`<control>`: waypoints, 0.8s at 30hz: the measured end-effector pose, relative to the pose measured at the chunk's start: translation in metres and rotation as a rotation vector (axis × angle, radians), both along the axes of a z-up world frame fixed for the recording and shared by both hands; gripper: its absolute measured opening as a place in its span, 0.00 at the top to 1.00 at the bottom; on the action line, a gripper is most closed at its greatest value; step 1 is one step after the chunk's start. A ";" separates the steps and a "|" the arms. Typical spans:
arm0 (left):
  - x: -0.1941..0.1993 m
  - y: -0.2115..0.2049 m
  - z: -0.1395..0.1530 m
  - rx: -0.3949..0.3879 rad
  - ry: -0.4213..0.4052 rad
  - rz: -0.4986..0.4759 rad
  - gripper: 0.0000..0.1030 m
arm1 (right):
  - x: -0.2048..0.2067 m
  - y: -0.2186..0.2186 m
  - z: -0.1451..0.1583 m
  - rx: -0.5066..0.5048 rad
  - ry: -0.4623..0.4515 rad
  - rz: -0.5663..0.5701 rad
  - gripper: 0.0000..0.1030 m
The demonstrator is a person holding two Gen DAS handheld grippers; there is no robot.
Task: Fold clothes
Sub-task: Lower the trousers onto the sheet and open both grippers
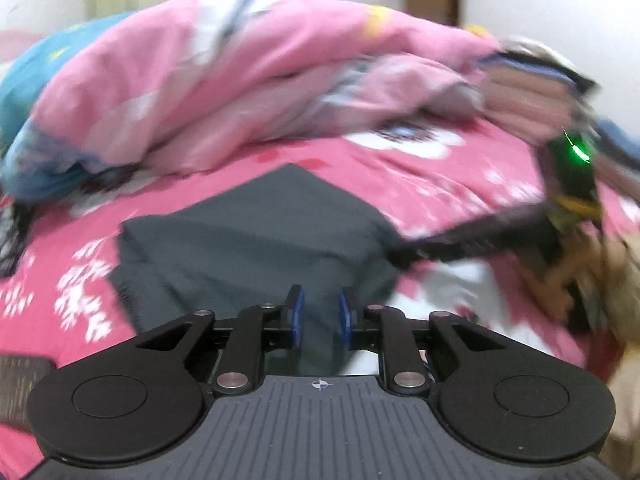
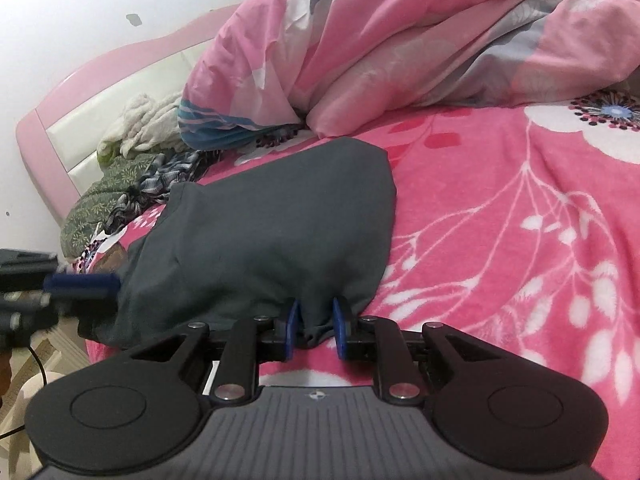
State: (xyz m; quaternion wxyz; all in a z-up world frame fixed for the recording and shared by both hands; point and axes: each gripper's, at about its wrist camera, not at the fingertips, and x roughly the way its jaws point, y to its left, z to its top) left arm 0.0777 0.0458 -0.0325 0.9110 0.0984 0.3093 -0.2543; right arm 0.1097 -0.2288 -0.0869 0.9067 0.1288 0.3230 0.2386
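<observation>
Fingers on my right gripper (image 2: 314,330) are the nearest thing I can read clearly: the two blue pads (image 2: 293,330) stand a little apart with a bunched fold of the dark grey garment (image 2: 272,232) pinched between them, so I take that side as gripping the cloth at its near edge. From there the garment spreads away from me over the pink flowered bedsheet (image 2: 500,208), its far end rounded and lying flat. My left gripper (image 1: 321,318) is blurred, yet I can see its blue pads (image 1: 298,316) parted with a clear gap and no cloth caught in that gap; the grey garment (image 1: 256,236) lies just beyond and beneath the tips. In the right wrist view the left gripper (image 2: 80,284) shows as a dark blur at the garment's left edge, and I cannot tell whether it touches the fabric. In the left wrist view the right gripper (image 1: 572,184) appears far to the right with a green light, a strip of grey cloth stretched toward it. Beyond the garment a pink quilt (image 2: 400,48) is heaped across the bed. To its left, against the pink headboard (image 2: 52,120), lies a small pile of other clothes (image 2: 132,160), green patterned, checked and white pieces tumbled together. A white wall (image 2: 80,8) rises behind.
</observation>
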 end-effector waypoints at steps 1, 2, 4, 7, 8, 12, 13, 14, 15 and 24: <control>0.007 0.002 -0.007 0.029 0.044 0.045 0.80 | -0.001 0.000 0.000 -0.005 -0.003 -0.001 0.82; 0.015 0.003 -0.016 0.063 0.097 0.092 0.80 | -0.002 0.001 0.001 -0.010 -0.007 -0.002 0.82; 0.015 0.016 -0.019 0.047 0.145 0.125 0.80 | -0.003 0.003 0.001 -0.021 -0.014 -0.003 0.81; 0.005 0.031 -0.014 0.078 0.157 0.187 0.80 | -0.003 0.005 0.001 -0.029 -0.020 -0.003 0.81; 0.001 0.035 -0.013 0.104 0.158 0.216 0.77 | -0.002 0.004 0.001 -0.025 -0.017 -0.003 0.81; -0.003 0.067 -0.012 0.106 0.204 0.377 0.74 | 0.000 0.001 0.000 -0.002 -0.008 -0.005 0.81; -0.005 0.077 -0.009 0.074 0.214 0.408 0.74 | 0.000 0.001 0.000 -0.001 -0.007 -0.005 0.81; -0.005 0.081 -0.001 0.037 0.206 0.419 0.74 | 0.000 0.001 0.000 -0.001 -0.007 -0.005 0.81; -0.002 0.077 0.006 0.011 0.181 0.406 0.74 | 0.000 0.001 -0.001 0.000 -0.007 -0.005 0.81; 0.050 -0.008 -0.009 0.037 0.068 0.224 0.73 | 0.000 0.001 -0.001 0.001 -0.009 -0.006 0.81</control>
